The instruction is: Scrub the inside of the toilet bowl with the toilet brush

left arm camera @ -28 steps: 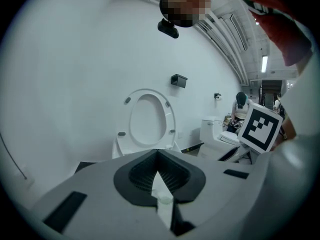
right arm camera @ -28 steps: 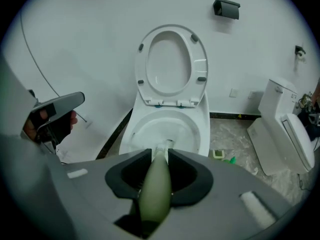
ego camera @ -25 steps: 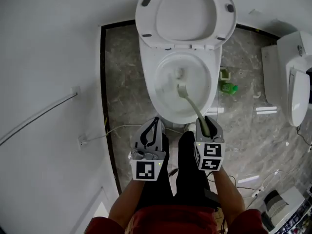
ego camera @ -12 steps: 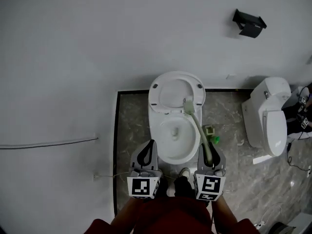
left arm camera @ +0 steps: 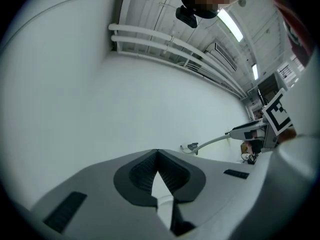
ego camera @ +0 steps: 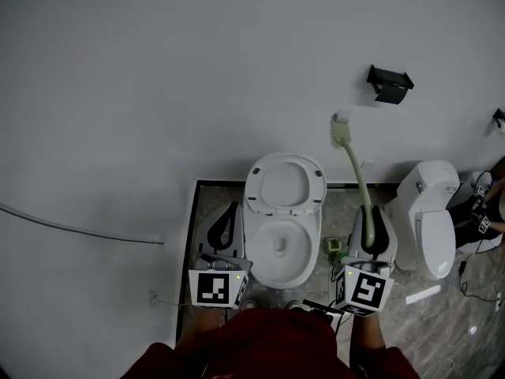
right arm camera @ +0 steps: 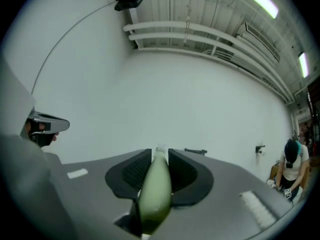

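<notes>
Jaws of the right gripper (ego camera: 369, 221) clamp the pale green plastic toilet brush (ego camera: 353, 164), held clear of the white ceramic toilet bowl (ego camera: 254, 263); left gripper (ego camera: 230, 212) jaws meet, apparently empty.

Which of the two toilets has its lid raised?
The middle toilet, straight ahead of the person: its lid stands up and the bowl lies open. The right-hand toilet has its lid down.
</notes>
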Action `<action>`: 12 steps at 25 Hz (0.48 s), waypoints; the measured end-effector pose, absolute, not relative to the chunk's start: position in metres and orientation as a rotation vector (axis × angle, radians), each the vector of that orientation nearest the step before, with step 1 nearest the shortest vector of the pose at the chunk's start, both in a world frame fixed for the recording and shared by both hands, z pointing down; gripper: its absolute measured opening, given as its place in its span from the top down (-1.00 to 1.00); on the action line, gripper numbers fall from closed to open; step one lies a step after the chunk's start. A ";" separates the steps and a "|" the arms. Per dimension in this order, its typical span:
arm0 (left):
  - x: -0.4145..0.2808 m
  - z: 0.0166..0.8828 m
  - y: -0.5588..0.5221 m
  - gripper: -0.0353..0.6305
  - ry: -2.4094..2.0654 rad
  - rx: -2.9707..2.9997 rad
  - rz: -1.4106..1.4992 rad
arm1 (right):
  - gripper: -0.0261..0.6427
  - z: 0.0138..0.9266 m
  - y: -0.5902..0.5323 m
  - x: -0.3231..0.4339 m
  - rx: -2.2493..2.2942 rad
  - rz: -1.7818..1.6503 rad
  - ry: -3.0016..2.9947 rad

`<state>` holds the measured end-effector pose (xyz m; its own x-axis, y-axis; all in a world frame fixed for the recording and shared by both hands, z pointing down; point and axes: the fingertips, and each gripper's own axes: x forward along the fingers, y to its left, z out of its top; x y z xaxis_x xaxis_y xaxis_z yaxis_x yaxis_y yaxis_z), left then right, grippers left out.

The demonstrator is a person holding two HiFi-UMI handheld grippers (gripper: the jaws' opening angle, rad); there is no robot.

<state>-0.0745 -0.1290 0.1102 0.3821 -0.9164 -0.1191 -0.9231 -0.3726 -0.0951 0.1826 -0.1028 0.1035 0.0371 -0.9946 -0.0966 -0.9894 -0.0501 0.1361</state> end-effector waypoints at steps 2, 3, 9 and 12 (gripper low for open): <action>-0.078 0.094 -0.131 0.88 1.659 -2.456 0.102 | 0.58 0.090 -0.102 0.189 2.260 -0.359 -2.116; -0.080 0.088 -0.131 0.88 1.660 -2.445 0.113 | 0.58 0.084 -0.102 0.191 2.273 -0.391 -2.107; -0.086 0.071 -0.133 0.88 1.642 -2.410 0.152 | 0.58 0.077 -0.106 0.189 2.290 -0.436 -2.100; -0.082 0.067 -0.132 0.88 1.635 -2.411 0.143 | 0.58 0.077 -0.107 0.186 2.279 -0.431 -2.106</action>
<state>-0.0821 -0.1317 0.0668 0.3746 -0.9043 -0.2049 -0.9261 -0.3542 -0.1300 0.1858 -0.1073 0.0771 0.0583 -0.9792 -0.1943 -0.9769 -0.0961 0.1909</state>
